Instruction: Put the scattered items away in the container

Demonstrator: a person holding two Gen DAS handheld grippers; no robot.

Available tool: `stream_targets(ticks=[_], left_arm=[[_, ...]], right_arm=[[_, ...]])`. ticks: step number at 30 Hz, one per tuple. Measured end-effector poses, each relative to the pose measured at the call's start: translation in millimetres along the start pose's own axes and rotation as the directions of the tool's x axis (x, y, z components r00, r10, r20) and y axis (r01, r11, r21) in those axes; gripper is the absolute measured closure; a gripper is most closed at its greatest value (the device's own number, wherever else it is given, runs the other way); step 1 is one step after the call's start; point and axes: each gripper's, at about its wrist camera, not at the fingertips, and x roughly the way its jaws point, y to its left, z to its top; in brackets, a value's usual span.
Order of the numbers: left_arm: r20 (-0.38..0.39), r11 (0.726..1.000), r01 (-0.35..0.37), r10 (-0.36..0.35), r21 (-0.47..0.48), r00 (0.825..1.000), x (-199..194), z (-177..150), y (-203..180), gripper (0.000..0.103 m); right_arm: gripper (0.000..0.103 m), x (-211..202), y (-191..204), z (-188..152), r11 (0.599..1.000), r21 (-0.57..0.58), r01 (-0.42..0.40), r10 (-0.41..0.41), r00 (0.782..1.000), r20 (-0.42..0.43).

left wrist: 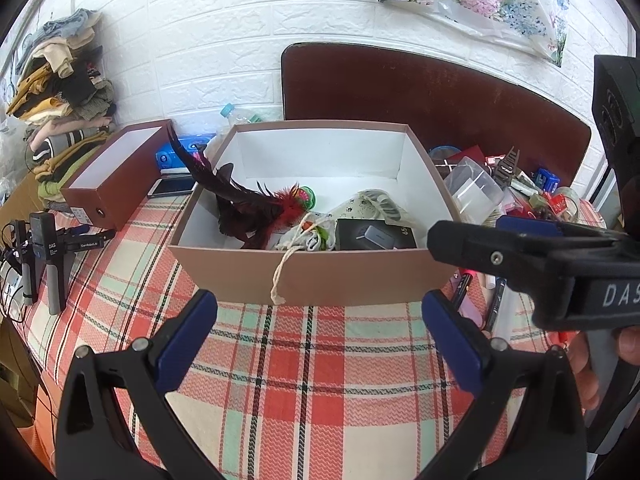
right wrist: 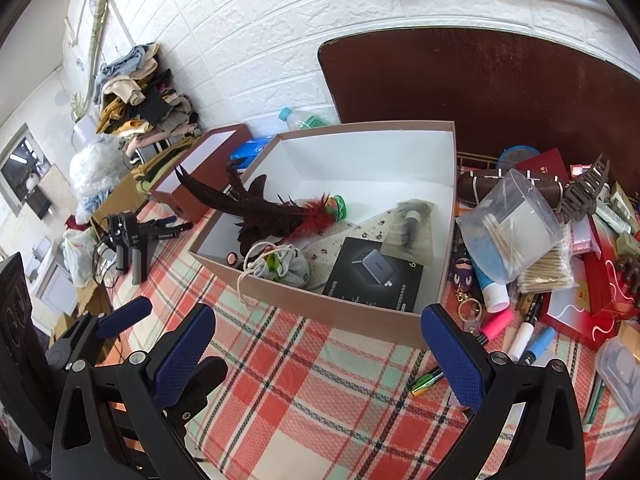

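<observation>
Both claws, left claw and right claw, released (nothing held), near box on tabletop.

Matt cardboard box on woven plaid cloth; fingers wear textured blue rubber-like pads.

A white brick-pattern wall ran behind the worktop, which wore a red, cream and mint plaid cloth. A dark brown board leaned against the wall, a heap of folded clothes stood at the left, and daylight lit the room brightly.
</observation>
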Motion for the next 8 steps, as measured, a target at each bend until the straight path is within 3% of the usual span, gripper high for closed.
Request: stream_targets(ticks=[8], left_arm=[[0.023, 1.000, 0.004, -0.004, -0.006, 1.000, -2.2, 1.6, 1.7, 0.001]], right_arm=[[0.000, 1.8, -0.5, -3.3, 1.000, -0.002, 0.002, -0.002, 1.000, -0.001]])
